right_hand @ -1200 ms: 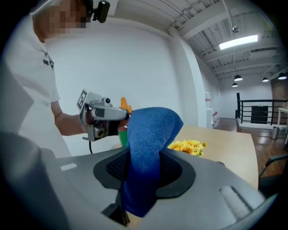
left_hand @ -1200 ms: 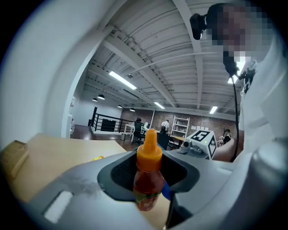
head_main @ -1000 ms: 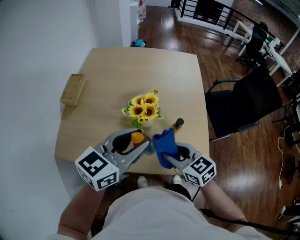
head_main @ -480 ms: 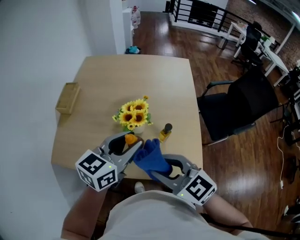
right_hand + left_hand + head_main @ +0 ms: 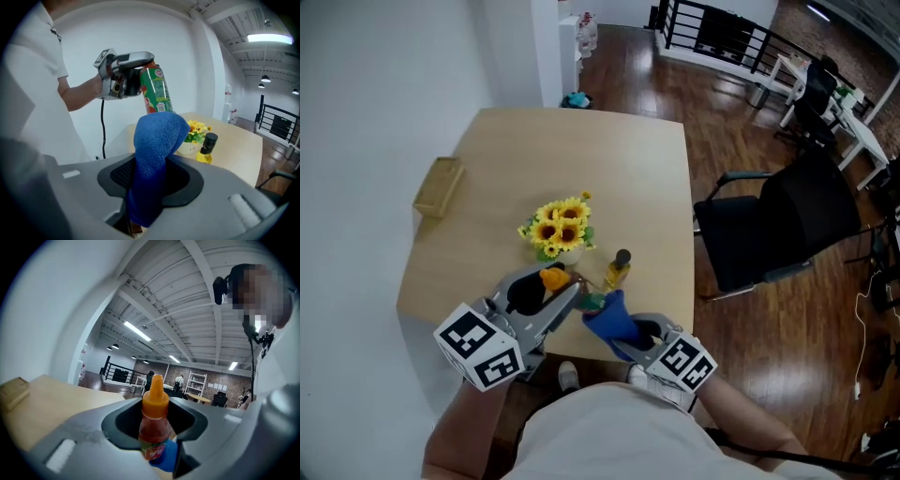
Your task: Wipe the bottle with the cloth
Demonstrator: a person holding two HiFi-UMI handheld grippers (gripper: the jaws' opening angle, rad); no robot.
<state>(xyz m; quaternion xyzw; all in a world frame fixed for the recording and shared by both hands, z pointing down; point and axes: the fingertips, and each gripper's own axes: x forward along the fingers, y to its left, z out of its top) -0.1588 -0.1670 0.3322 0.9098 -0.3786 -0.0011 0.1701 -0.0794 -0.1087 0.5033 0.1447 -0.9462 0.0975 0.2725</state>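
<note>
My left gripper is shut on a sauce bottle with an orange cap, a red body and a green label, held in the air near the table's front edge. My right gripper is shut on a blue cloth. The cloth's top end presses against the bottle's lower part. In the left gripper view the cloth shows just behind the bottle's base.
A small pot of sunflowers and a little yellow bottle with a black cap stand on the wooden table. A wooden box lies at its left edge. A black chair stands to the right.
The right gripper with the cloth has drawn back toward me and down, then come up against the bottle's lower part. The left gripper keeps hold of the bottle, nearly in place.
</note>
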